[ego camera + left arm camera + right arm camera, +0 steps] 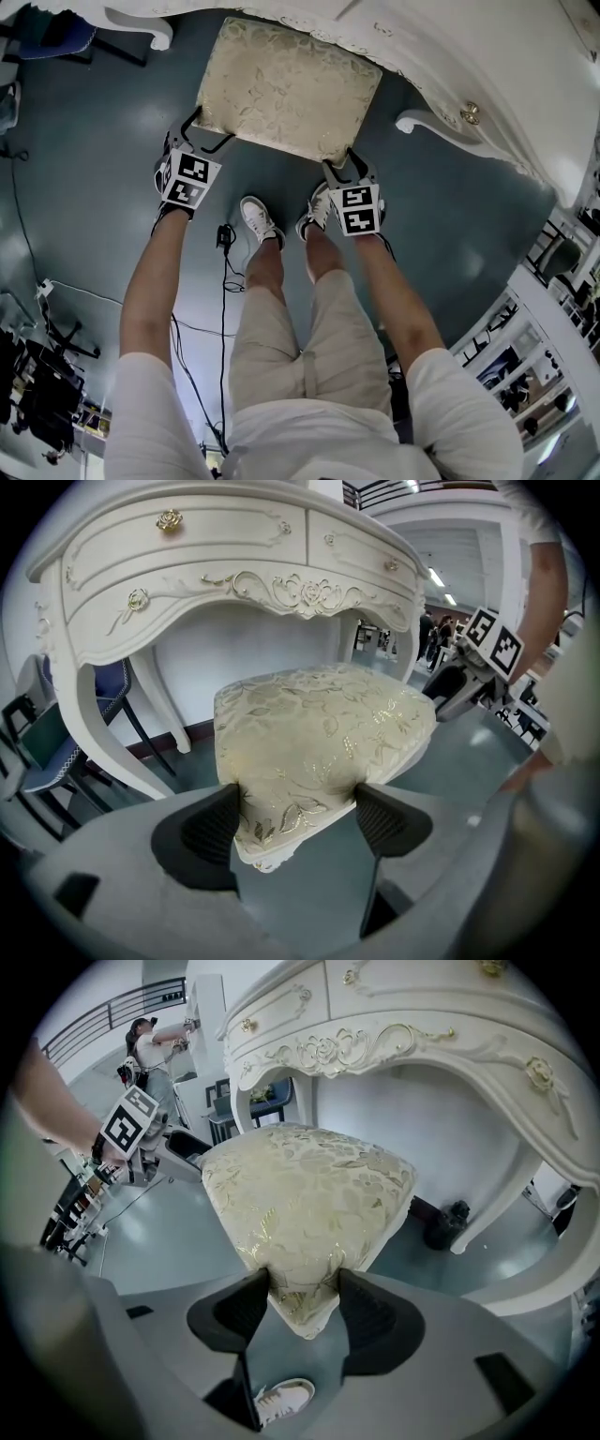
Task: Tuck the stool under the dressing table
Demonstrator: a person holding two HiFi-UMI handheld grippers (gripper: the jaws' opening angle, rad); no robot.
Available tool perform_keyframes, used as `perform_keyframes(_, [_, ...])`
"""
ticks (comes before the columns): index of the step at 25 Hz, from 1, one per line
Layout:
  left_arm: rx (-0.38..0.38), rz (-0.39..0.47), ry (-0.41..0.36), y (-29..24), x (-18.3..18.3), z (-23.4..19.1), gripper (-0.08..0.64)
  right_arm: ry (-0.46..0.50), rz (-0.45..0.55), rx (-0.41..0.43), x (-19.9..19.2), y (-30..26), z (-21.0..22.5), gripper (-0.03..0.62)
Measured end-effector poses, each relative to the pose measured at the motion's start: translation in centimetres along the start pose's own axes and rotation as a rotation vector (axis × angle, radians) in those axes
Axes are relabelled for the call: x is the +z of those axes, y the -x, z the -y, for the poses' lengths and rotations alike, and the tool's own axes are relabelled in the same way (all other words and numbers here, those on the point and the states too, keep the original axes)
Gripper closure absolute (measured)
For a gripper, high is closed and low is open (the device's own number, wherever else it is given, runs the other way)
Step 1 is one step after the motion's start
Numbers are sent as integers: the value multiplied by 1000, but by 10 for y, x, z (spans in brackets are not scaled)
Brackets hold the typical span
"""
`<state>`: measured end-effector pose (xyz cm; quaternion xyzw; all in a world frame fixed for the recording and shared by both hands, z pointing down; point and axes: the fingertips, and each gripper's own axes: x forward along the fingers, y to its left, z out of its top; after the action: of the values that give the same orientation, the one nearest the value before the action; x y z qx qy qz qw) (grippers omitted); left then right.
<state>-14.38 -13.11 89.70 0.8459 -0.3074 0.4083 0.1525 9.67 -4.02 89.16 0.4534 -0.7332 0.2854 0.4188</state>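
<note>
The stool (291, 89) has a cream and gold brocade cushion and stands on the grey floor, partly under the white dressing table (469, 56). My left gripper (208, 131) is shut on the cushion's near left corner. In the left gripper view its pads (214, 829) squeeze that corner of the stool (319, 733). My right gripper (343, 161) is shut on the near right corner. The right gripper view shows the stool (305, 1194) pinched between its pads (251, 1305). The table's carved drawer front (216, 574) rises just behind the stool. The stool's legs are hidden.
Curved white table legs (141, 26) (427, 122) stand either side of the stool. The person's white shoes (258, 220) are right behind it, with a black cable (223, 281) on the floor. A blue chair (47, 752) stands left of the table, and shelving (534, 347) is at the right.
</note>
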Motion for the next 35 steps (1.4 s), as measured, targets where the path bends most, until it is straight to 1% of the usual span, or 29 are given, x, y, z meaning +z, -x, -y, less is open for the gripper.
perform_keyframes(4, [-13,-10,8,-2,2,-1,170,14,1,-4,0,-3,4,351])
perform_keyframes(9, [-23,-25,8,-6,3,-4,170,34,-13,16,6,-6,6,348])
perform_keyframes(12, [-20,-31,11,-9,4,-4,170,38,-13,8,8,-5,7,347])
perform_keyframes(18, [-10,-26,17,-16,18,-12,170,37,-13,4,17,-11,23,348])
perform_keyframes(22, [-9,-27,18,-28,36,-22,170,46,-11,-1,31,-16,40,350])
perform_keyframes(26, [-15,-35,25,-36,46,-29,172,43,-8,-11,42,-22,53,351])
perform_keyframes(31, [-22,-17,18,-50,61,-40,172,51,9,-8,57,-29,70,353])
perform_keyframes(35, [-13,-21,27,-55,78,-46,172,53,13,-11,67,-33,84,354])
